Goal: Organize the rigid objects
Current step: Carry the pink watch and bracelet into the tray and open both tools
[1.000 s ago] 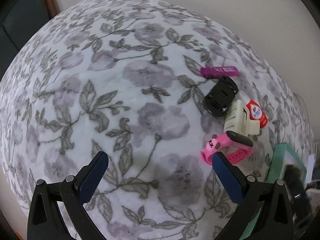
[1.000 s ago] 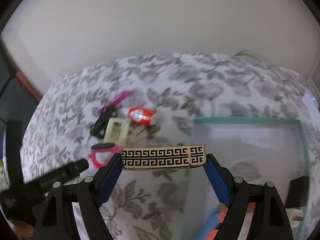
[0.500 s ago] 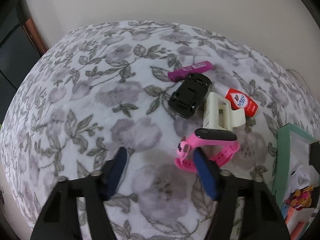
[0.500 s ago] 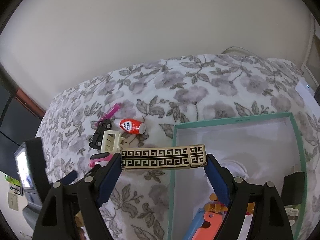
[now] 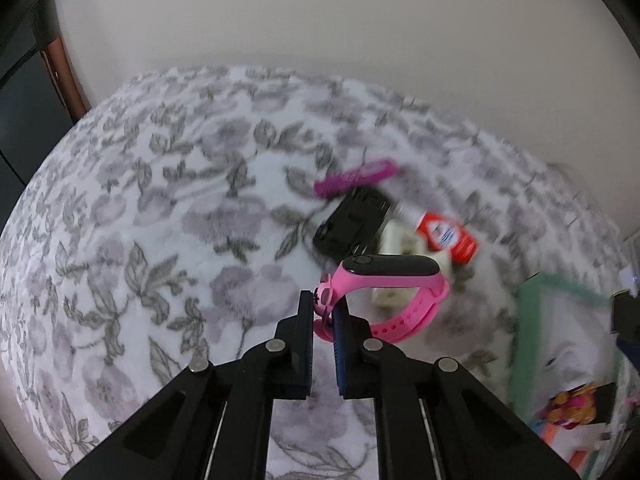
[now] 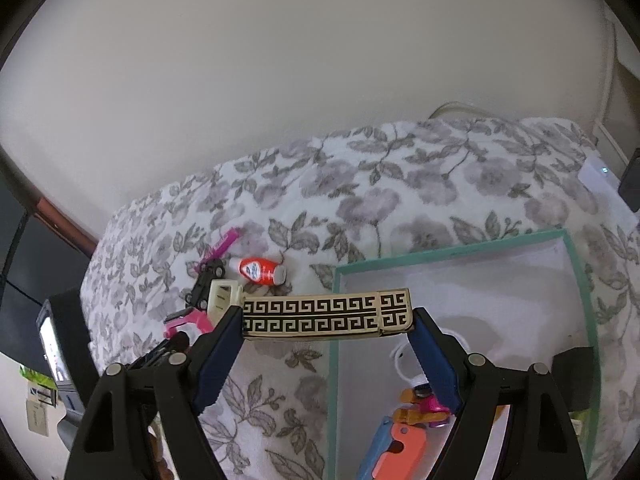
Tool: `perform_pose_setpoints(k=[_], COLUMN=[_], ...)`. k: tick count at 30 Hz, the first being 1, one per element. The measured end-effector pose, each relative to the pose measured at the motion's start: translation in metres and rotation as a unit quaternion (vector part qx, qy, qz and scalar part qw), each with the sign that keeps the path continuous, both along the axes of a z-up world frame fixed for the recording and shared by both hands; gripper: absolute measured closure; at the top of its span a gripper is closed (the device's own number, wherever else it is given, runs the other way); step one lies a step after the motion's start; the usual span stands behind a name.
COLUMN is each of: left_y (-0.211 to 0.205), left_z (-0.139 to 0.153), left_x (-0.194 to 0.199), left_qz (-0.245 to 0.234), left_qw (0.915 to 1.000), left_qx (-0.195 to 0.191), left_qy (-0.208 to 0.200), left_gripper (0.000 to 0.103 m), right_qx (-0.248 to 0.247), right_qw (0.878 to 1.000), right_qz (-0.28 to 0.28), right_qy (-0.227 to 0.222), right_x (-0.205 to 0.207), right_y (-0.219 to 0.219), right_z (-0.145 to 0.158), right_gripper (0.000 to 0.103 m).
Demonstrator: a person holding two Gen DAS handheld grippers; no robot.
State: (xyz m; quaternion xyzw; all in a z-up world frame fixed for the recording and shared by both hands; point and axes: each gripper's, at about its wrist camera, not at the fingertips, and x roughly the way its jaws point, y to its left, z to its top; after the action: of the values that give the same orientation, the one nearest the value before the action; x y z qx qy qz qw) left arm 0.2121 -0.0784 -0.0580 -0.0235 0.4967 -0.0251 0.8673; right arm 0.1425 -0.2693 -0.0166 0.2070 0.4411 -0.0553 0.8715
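With our left gripper (image 5: 323, 312) pinching the pink watch (image 5: 384, 292) by its strap and our right gripper (image 6: 326, 334) clamping the patterned box (image 6: 326, 314), we needed to carry both level over the teal tray (image 6: 580, 280).

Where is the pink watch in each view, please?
Left wrist: the pink watch is at the centre, its strap pinched in the left gripper.
Right wrist: the watch is at the left, partly hidden behind the right gripper's left finger.
Shared landmark: the red bottle, just beyond the watch.
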Motion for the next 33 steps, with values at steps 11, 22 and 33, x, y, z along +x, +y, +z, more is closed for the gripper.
perform_pose_setpoints(k=[11,22,33], left_y=[-0.042,-0.131,-0.154], left_z=[0.075,0.055,0.006], left_x=[-0.027,-0.052,-0.059], left_qz=[-0.075,-0.167,-0.166], left_qw=[0.9935,0.9856,0.9861], left_qx=[-0.049,0.003,0.010], left_qy=[-0.070,-0.029,0.012], left_gripper=[0.094,0.094,0.094], right_qx=[-0.004,-0.050,-0.044], right_qw=[0.997,0.993,0.990], right_qz=[-0.068,-0.109,-0.093], right_qy=[-0.021,0.019,0.099], right_x=[-0.032,-0.051,-0.042], right_y=[-0.066,-0.118,-0.123], right_z=[0.038,0.035,-0.020], right_gripper=[0.019,0.019,0.019])
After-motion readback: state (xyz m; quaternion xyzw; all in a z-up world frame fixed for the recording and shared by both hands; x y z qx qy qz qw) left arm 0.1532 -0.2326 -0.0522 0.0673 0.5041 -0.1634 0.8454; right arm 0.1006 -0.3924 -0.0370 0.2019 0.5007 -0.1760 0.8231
